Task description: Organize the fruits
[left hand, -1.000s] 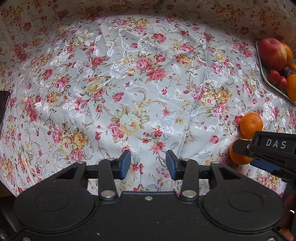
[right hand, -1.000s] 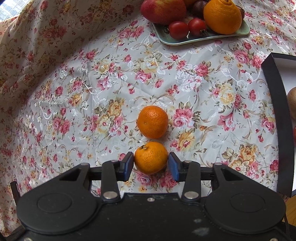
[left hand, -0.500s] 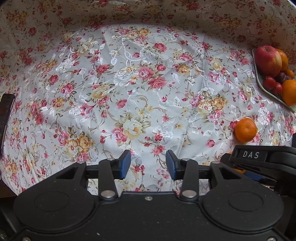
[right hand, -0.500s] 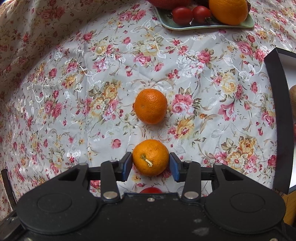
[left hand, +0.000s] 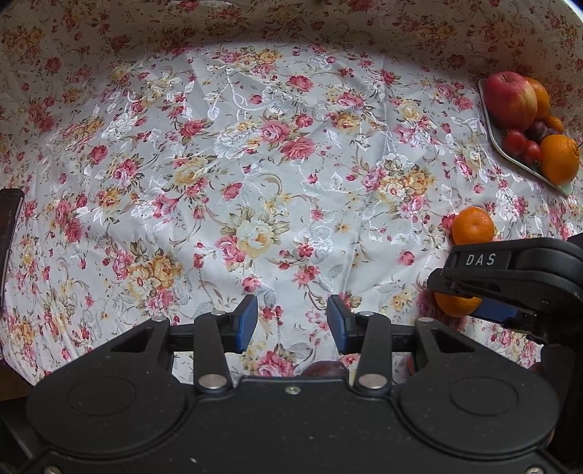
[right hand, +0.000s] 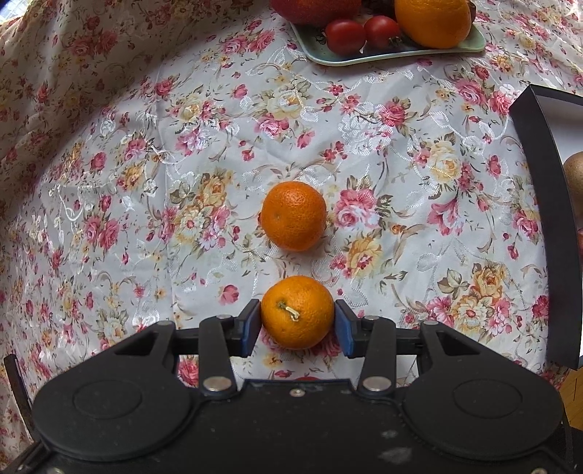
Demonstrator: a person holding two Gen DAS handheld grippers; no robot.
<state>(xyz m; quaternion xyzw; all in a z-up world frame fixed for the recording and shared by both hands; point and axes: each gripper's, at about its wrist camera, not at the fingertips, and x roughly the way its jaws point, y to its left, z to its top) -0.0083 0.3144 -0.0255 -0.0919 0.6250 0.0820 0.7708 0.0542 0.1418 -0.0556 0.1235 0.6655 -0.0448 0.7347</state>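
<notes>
Orange and round, a stemmed mandarin (right hand: 297, 311) sits between the blue pads of the right gripper (right hand: 298, 321), which points down at a floral tablecloth (right hand: 145, 182). The left pad (right hand: 251, 324) touches the fruit's side; the right pad (right hand: 344, 330) sits against it or a hair off, too close to tell. The jaws are narrow, about the fruit's width. The left wrist view shows the same gripper (left hand: 473, 302) from the side, with the mandarin (left hand: 455, 304) low between its fingers, on or just above the cloth.

A second mandarin (right hand: 293, 216) lies loose on the cloth just beyond the first, apart from it. Further off, a pale green tray (right hand: 364, 58) carries two cherry tomatoes (right hand: 346, 36), a large orange (right hand: 433, 20) and a red apple (left hand: 510, 98). A dark box (right hand: 546, 204) stands at the right edge.

The left gripper (left hand: 291, 322) hangs over bare cloth with its jaws partly apart and nothing between them.
</notes>
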